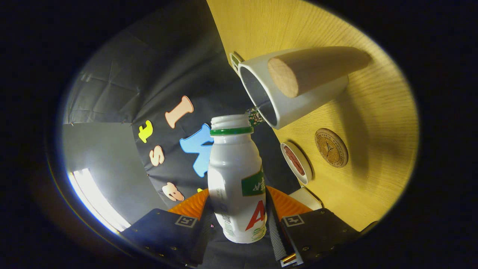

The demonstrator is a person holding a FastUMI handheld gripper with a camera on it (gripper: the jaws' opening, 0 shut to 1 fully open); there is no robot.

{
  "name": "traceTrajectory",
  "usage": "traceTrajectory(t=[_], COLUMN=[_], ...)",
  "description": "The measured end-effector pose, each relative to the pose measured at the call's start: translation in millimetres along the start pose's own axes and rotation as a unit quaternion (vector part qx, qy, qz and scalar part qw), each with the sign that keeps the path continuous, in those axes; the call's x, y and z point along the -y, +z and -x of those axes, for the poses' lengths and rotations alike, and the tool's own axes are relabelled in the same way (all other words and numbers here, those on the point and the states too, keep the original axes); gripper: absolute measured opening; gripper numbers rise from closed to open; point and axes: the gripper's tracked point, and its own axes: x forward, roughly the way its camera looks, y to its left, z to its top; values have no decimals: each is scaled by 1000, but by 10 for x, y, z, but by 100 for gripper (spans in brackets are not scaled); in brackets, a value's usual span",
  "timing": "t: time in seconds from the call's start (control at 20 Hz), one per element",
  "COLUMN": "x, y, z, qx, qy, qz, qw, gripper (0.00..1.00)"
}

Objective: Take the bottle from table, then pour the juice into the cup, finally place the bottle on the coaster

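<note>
1. Gripper (237, 209): fingers closed on the lower body of the bottle (236, 175), held clear of the table (373, 112); cap off.
2. Cup (291, 93) lies just beyond the bottle's mouth.
3. Advice: bring the mouth over the cup's rim, tip slowly, keep the grip firm.
4. Count: one bottle, one cup, one coaster (331, 147), one small dish (297, 162).
</note>
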Motion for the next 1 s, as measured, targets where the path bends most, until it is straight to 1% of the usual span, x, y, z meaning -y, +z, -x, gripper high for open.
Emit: traceTrajectory(t=[0.45, 1.0], x=[-30, -84], y=[49, 70], z=[-17, -40], qx=[17, 22], qy=[7, 16], qz=[-42, -76], qw=[999, 997], gripper=[68, 68])
